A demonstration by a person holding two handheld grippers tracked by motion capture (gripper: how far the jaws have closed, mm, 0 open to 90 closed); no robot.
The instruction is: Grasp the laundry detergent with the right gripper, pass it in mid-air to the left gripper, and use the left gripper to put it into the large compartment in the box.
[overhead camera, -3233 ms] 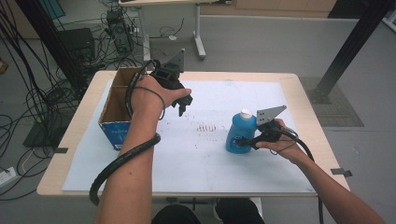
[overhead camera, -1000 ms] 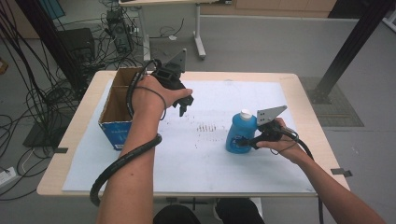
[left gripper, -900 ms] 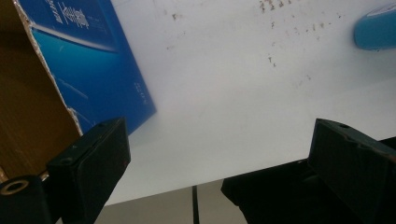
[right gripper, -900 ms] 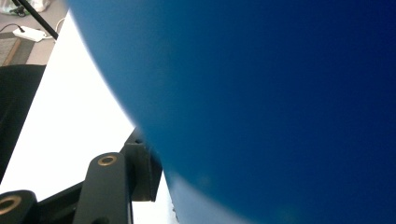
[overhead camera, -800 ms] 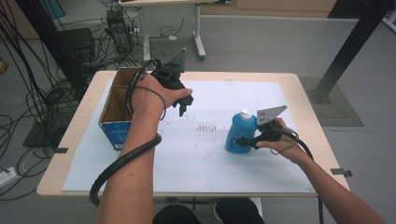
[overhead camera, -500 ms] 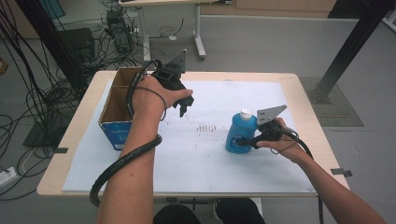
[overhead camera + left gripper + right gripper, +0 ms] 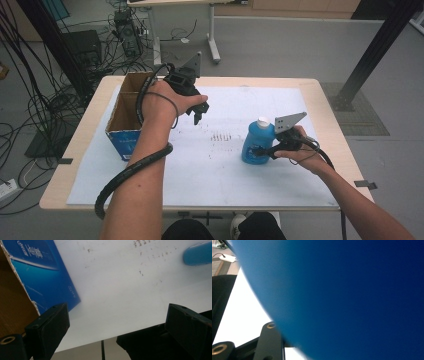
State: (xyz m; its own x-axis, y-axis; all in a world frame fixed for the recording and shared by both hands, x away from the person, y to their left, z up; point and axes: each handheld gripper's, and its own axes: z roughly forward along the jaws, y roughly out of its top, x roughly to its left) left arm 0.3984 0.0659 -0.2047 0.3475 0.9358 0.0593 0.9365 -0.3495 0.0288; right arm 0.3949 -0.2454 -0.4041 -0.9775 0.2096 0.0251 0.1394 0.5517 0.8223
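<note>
- Right gripper (image 7: 264,150) is down at the table on the right side, its jaws set around the lower body of the blue bottle (image 7: 257,141) and gripping it.
- The bottle stands upright on the white sheet (image 7: 220,165), white cap on top, right of the sheet's middle.
- From the right gripper view, the bottle's blue wall (image 7: 352,295) presses right up to the camera, with one black jaw against its lower edge.
- Left gripper (image 7: 196,114) hangs above the sheet, just right of the cardboard box (image 7: 125,120), jaws pointing down.
- In the left gripper view its jaws stand wide apart with nothing between them, just bare white sheet (image 7: 120,297) below.
- That same view catches the box's blue printed side (image 7: 42,277) at the left and a sliver of the bottle (image 7: 197,255) far off at the upper right.
- The box sits open-topped at the table's left edge, well apart from the bottle.
- Small dark marks (image 7: 221,136) dot the sheet between the two grippers.
</note>
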